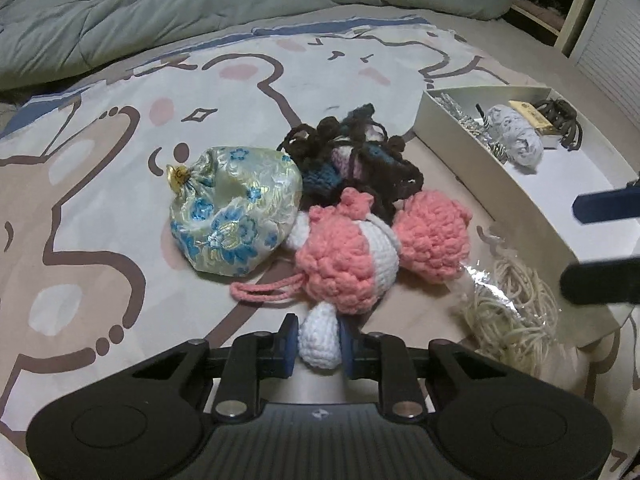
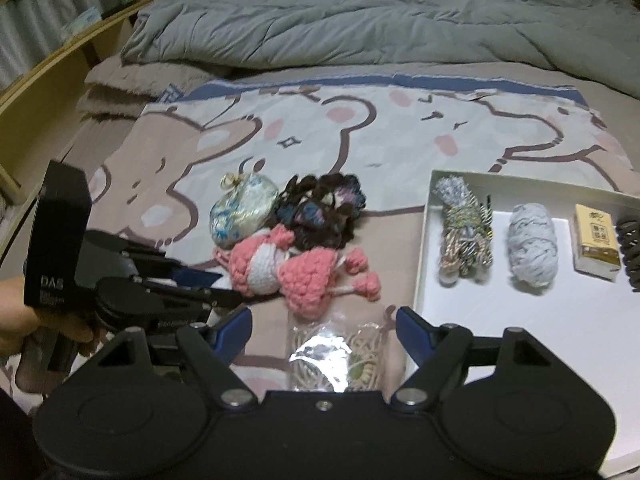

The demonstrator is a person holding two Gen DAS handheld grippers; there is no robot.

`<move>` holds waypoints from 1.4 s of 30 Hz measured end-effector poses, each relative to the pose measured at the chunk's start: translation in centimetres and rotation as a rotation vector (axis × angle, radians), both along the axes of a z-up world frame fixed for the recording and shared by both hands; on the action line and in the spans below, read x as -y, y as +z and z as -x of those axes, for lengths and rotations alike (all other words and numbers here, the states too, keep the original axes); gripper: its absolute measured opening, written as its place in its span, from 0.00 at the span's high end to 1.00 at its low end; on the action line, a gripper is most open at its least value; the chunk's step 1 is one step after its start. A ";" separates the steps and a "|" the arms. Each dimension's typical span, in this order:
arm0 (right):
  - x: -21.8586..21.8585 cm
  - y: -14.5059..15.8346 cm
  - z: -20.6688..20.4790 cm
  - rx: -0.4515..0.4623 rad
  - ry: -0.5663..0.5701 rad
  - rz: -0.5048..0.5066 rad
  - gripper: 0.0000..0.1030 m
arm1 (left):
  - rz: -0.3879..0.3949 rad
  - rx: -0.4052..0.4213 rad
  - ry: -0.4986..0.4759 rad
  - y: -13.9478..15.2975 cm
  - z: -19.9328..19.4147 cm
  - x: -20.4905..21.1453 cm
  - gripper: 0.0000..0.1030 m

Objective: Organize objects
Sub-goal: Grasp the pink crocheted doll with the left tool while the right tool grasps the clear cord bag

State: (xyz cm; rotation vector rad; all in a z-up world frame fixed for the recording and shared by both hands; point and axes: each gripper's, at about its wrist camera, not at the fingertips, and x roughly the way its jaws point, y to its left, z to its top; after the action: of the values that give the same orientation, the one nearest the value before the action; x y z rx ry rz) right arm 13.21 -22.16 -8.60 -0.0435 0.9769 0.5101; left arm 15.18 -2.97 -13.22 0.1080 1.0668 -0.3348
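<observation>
A pink and white crochet toy (image 1: 352, 248) lies on the bed, also in the right wrist view (image 2: 288, 268). My left gripper (image 1: 319, 344) is shut on the toy's white limb (image 1: 320, 342). Behind the toy lie a floral satin pouch (image 1: 236, 212) and a dark crochet piece (image 1: 352, 156). A clear bag of cream cord (image 2: 340, 356) lies between the blue fingers (image 2: 408, 328) of my right gripper (image 2: 324, 330), which is open above it. The white box (image 2: 424, 264) holds a tinsel bundle (image 2: 464, 224), grey yarn (image 2: 532, 248), a small yellow box (image 2: 596, 248) and a dark hair claw (image 2: 630, 248).
A grey duvet (image 2: 360, 16) is bunched at the far side of the bed. A cartoon-print cloth (image 1: 100, 184) covers the mattress. A wooden shelf (image 2: 52, 60) stands on the left in the right wrist view. The person's hand (image 2: 24, 320) holds the left gripper.
</observation>
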 end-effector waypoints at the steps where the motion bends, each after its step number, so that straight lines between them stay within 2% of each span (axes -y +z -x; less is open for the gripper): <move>1: -0.2 -0.1 0.1 -0.003 0.006 0.005 0.23 | 0.011 -0.004 0.003 0.1 0.1 -0.2 0.78; 5: -0.7 -0.3 0.3 -0.010 0.023 0.016 0.23 | 0.026 -0.022 0.013 0.8 0.5 -1.3 0.79; 10: -1.4 -0.5 0.8 -0.023 0.039 0.021 0.23 | 0.009 -0.019 0.055 1.6 1.2 -3.6 0.79; 19: -2.6 -1.3 1.8 -0.063 0.081 0.061 0.26 | -0.090 0.018 0.245 2.0 0.7 -9.9 0.79; 21: -2.8 -1.7 1.8 -0.062 0.088 0.082 0.26 | -0.090 0.016 0.300 1.8 0.6 -11.1 0.78; 24: -3.3 -2.2 1.4 -0.051 0.109 0.122 0.26 | -0.042 -0.014 0.414 1.7 0.7 -12.6 0.72; 26: -3.5 -2.7 1.1 -0.048 0.117 0.155 0.27 | -0.012 -0.026 0.478 2.1 1.0 -13.4 0.55; 28: -3.8 -3.2 1.0 -0.056 0.132 0.175 0.28 | 0.044 -0.021 0.525 2.8 1.7 -14.0 0.54; 33: -4.9 -3.9 1.5 -0.060 0.190 0.215 0.27 | 0.295 -0.049 0.621 3.7 2.9 -14.7 0.54; 39: -5.8 -3.6 2.8 -0.094 0.261 0.154 0.27 | 0.421 -0.084 0.708 2.8 2.3 -13.0 0.52; 42: -6.2 -3.3 3.3 -0.107 0.285 0.123 0.27 | 0.446 -0.092 0.745 2.3 1.7 -11.9 0.48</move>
State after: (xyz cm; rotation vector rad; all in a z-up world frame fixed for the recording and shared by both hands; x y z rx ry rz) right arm 9.89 -15.94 -11.86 -0.2716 1.1134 0.7189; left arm 13.49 8.95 -10.89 -0.6964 1.0254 0.1067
